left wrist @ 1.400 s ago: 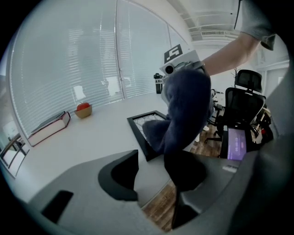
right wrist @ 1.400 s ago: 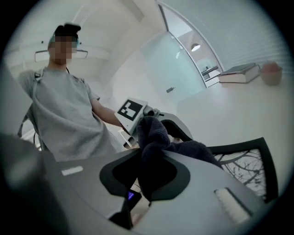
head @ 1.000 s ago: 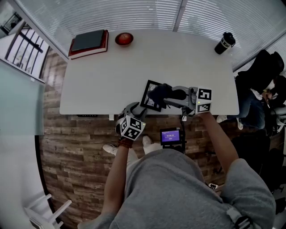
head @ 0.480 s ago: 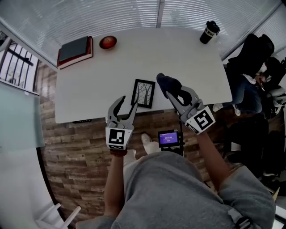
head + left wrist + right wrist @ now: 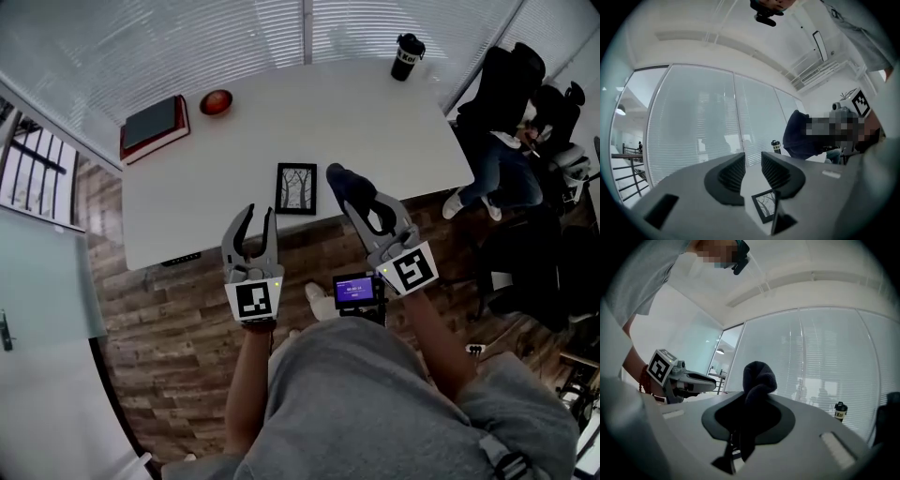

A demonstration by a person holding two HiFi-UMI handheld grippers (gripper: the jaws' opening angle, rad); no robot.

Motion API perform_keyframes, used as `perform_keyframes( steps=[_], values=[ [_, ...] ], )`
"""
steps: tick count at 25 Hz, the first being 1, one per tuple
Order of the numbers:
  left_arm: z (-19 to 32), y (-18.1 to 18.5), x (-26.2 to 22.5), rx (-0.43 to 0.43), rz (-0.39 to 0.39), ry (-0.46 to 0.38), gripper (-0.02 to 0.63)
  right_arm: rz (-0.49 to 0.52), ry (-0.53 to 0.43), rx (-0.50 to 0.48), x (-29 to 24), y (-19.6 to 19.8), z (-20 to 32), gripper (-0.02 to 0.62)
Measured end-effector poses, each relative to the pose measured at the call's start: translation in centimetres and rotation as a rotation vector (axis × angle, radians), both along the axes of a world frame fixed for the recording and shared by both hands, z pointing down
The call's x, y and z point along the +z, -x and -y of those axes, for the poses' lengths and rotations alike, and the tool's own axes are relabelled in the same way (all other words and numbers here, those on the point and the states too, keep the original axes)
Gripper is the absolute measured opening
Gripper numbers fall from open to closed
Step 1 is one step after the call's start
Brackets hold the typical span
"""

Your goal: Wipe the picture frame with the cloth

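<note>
Lifted away from the picture frame (image 5: 296, 188), the left claw (image 5: 258, 214) is closing, empty. The right claw (image 5: 353, 194) pinches the cloth (image 5: 338, 177).

left claw (image 5: 256, 216): level, jaws closing, empty | right claw (image 5: 356, 195): level, clamped (on cloth (image 5: 337, 175))

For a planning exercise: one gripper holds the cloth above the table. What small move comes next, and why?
Probably lower the right gripper until its clamped cloth meets the picture frame, if wiping remains. The frame lies flat near the table's edge, and the cloth is raised clear beside it.
</note>
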State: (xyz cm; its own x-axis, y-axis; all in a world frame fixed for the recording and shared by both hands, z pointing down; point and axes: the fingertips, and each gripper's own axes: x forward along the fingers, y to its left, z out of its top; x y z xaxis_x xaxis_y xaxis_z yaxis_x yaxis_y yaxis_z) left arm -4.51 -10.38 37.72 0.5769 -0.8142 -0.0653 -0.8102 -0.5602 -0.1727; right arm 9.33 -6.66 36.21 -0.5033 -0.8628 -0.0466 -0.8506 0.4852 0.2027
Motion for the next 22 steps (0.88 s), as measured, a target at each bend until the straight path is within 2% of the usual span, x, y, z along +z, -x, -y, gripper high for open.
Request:
perform_keyframes(
  steps=[5,11,17,22],
  values=[
    [-4.4,1.6,-1.8,-0.008,-0.024,-0.025,0.005,-0.016,0.011,0.017,-0.4,2.8,-3.8,0.055],
    [-8.7,3.3,0.1,0.002,-0.015,-0.007,0.000,-0.005,0.015,0.000,0.8,6.0,-8.6,0.055],
    [-11.1,5.0,0.2,0.025,0.002,-0.014,0.000,-0.027,0.064,0.011,2.0,7.6,-11.2,0.055],
    [-12.4,5.6,-0.2,0.024,-0.026,-0.019,0.000,-0.036,0.065,0.014,2.0,7.8,-12.4,0.055]
  ],
)
